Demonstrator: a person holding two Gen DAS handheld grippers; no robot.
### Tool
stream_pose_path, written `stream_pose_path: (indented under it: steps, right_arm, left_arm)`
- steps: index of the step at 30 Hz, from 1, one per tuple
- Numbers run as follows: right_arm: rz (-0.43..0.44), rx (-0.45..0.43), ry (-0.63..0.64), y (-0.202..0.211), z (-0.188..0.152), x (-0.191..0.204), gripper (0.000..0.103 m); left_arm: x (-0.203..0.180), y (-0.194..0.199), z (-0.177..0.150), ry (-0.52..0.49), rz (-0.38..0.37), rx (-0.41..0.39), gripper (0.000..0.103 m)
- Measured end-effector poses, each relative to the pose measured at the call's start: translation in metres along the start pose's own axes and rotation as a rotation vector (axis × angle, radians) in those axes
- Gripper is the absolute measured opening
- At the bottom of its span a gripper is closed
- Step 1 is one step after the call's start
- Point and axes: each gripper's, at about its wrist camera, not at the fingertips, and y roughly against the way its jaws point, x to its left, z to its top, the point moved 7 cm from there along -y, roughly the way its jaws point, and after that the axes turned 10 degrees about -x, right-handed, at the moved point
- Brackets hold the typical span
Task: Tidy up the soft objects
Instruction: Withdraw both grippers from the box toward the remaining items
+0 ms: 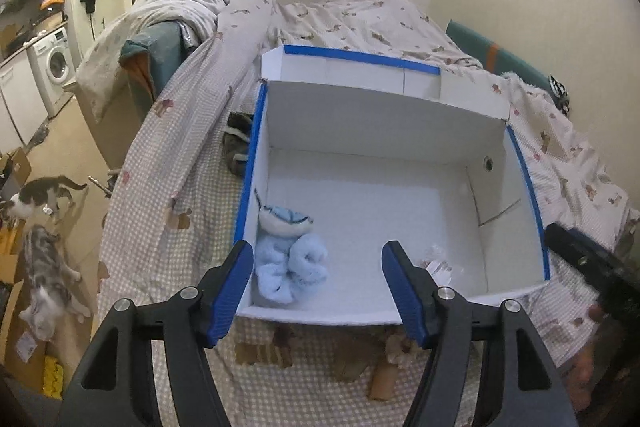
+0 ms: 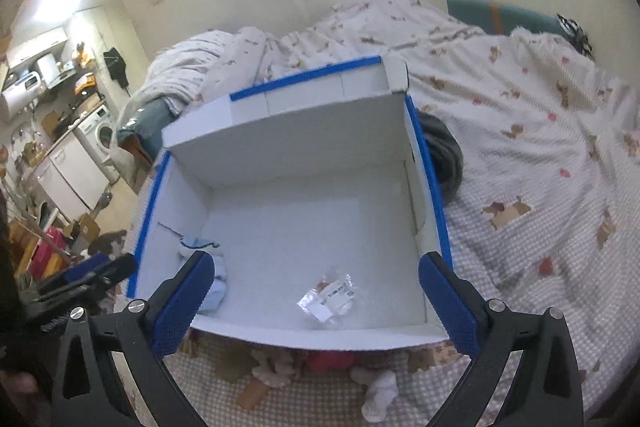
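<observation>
In white box point(image 1: 508, 227), 1 blue plush point(image 1: 290, 259), 1 clear packet point(image 2: 330, 295), 2 claws apart

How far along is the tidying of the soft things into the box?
Done: light blue fluffy socks and a clear plastic packet lie in the white box. In hand: nothing; left gripper and right gripper are open. Left: a white sock on the bedspread, a dark bundle beside the box.

The box point(image 1: 372, 211) sits on the bed point(image 1: 360, 15); inside, socks point(image 1: 290, 255) at seven o'clock, a packet point(image 2: 328, 295) (flat) at five.
</observation>
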Motion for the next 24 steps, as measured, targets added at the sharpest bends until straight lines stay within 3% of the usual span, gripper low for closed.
stream_pose_path:
  steps: [6, 8, 12, 24]
  right_arm:
    - [0.011, -0.016, 0.01, 0.025, -0.01, 0.004, 0.103]
    - [-0.004, -0.01, 0.022, 0.028, -0.016, 0.002, 0.103]
    - [-0.043, -0.034, 0.039, 0.036, -0.018, 0.0, 0.103]
    - [-0.072, 0.013, 0.122, 0.031, -0.039, 0.002, 0.103]
  left_arm:
    - [0.01, 0.01, -0.022, -0.037, 0.062, 0.036, 0.065]
    - [0.012, 0.013, -0.025, -0.036, 0.067, 0.035, 0.071]
    - [0.013, 0.019, -0.032, -0.058, 0.09, 0.026, 0.072]
    - [0.017, 0.011, -0.051, -0.044, 0.084, 0.109, 0.073]
